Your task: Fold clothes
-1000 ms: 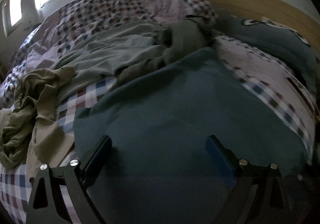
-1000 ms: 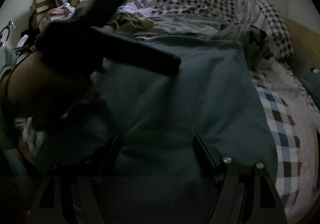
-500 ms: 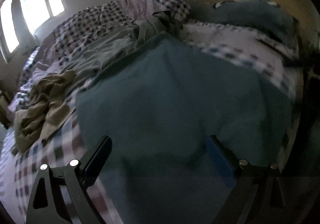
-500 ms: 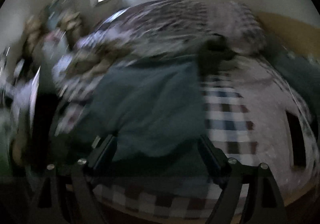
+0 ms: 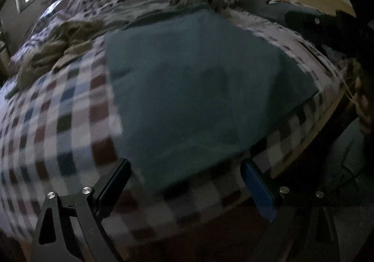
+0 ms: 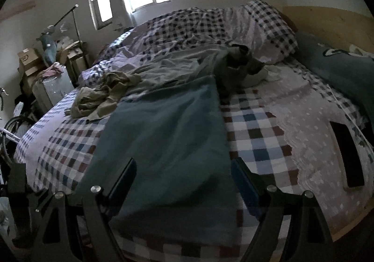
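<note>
The flat teal cloth garment (image 6: 168, 135) lies spread on the checked bed (image 6: 257, 131), just beyond both empty, wide-open grippers: left gripper (image 5: 184, 182), right gripper (image 6: 182, 177).

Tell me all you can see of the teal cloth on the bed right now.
The teal cloth is plain, soft-looking fabric, spread nearly flat as a rough rectangle on the checked bedsheet, reaching its near edge. A grey garment meets its far end; a crumpled khaki garment lies at its far left corner. Both grippers are open, and neither holds it.
</note>
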